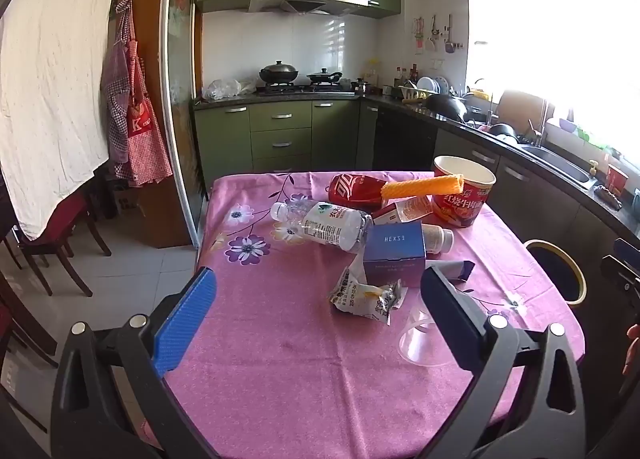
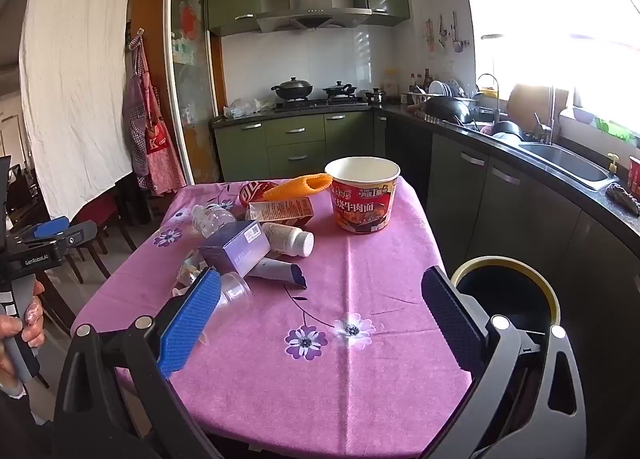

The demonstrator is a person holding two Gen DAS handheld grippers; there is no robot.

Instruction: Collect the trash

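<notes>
The opening step is being faced: nothing is being held yet. The left gripper [image 1: 318, 299] and the right gripper [image 2: 320, 301] are both being kept fully spread and empty above the pink tablecloth [image 2: 360, 259]. The trash is lying clustered at frame centre: crumpled wrapper [image 1: 364, 295], blue box [image 1: 395, 253], water bottle [image 1: 324, 225], noodle cup [image 2: 362, 195]. The bin [image 2: 506, 291] is waiting at right. Next, judging by position, one gripper is to be lowered around the wrapper.

Trash [image 1: 394, 255] clustered on table [image 1: 280, 379] — bin [image 2: 506, 295] right.
</notes>
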